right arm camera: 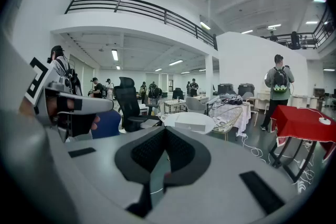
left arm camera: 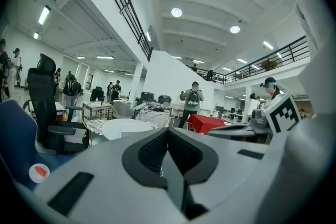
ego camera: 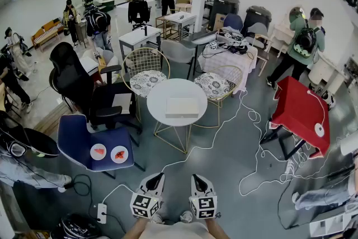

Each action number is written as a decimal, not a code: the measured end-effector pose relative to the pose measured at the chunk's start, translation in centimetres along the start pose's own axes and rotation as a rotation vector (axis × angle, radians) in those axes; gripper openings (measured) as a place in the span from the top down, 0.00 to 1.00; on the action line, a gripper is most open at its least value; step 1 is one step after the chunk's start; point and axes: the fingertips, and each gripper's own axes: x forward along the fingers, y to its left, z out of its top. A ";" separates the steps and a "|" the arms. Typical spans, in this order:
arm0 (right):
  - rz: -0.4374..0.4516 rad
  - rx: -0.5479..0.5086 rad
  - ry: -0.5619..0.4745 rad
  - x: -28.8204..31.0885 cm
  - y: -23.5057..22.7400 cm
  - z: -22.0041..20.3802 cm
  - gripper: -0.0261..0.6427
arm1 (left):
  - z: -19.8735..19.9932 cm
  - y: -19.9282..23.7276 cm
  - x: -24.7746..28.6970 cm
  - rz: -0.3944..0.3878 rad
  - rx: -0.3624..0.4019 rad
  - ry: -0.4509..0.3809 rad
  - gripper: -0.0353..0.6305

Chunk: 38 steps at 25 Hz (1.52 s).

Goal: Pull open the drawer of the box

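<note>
**Head view.** Both grippers hang low and close together. The left gripper point(ego camera: 156, 178) and right gripper point(ego camera: 197, 179) have their jaws closed and carry nothing. The box point(ego camera: 182, 107) lies flat on a round white table point(ego camera: 159, 95), well ahead of both grippers and roughly in line between them. Bare floor separates them from it. A white cable point(ego camera: 253, 160) loops across the floor ahead and to the right of the right gripper. A blue chair point(ego camera: 78, 140) stands ahead and to the left of the left one.

**Left gripper view.** The left gripper point(left arm camera: 168, 140) has its pads pressed together with nothing between them. The table point(left arm camera: 123, 127) shows far beyond the tips, a little to their left. The box cannot be made out here.

**Right gripper view.** The right gripper point(right arm camera: 166, 145) is likewise closed on nothing. The box point(right arm camera: 190, 126) sits on the table point(right arm camera: 170, 117) straight beyond the jaws, slightly right of them.

The reach has not begun, so the risks lie ahead. The floor cable could catch a foot on the way in. No view shows which face holds the drawer, so a gripper may arrive at the wrong side. The box looks light, and a pull on the drawer could drag the whole box across the smooth top unless the other gripper braces it. Neither gripper can take the drawer until its jaws part.
</note>
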 end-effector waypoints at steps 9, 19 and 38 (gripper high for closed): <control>0.014 -0.003 0.006 -0.4 0.1 -0.4 0.94 | -0.2 -0.5 -0.2 0.006 -0.005 -0.003 0.93; 0.031 0.009 -0.015 -0.2 -0.7 0.1 0.94 | 0.0 -0.6 0.5 0.023 -0.010 0.002 0.93; 0.096 -0.025 0.008 -0.5 -7.2 -2.4 0.94 | -1.2 -4.2 5.1 0.086 -0.010 -0.002 0.93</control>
